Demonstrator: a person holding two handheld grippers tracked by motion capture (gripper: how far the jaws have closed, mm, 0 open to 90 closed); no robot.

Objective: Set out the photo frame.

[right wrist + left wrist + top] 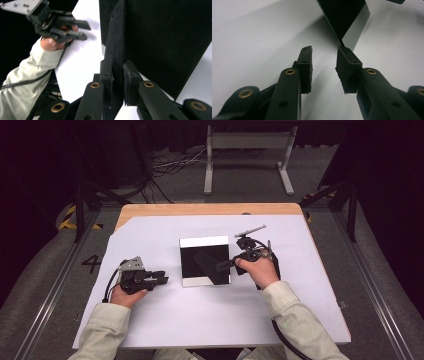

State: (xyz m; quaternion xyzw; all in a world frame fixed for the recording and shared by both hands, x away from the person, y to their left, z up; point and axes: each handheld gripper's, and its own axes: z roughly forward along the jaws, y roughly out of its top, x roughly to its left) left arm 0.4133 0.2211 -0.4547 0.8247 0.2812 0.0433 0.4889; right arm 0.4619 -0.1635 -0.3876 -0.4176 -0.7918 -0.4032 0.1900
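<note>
On the white sheet (165,320) covering the wooden table (200,209), a black box (205,261) sits mid-table; its black flap (113,47) is clamped by the right gripper (117,82). Left gripper (324,67) rests unclenched nearby, above grey floor (45,265).

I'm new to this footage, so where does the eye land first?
A black box with white rims sits mid-table on the white sheet. The right gripper pinches its raised black flap, while the left gripper rests open beside the box.
</note>
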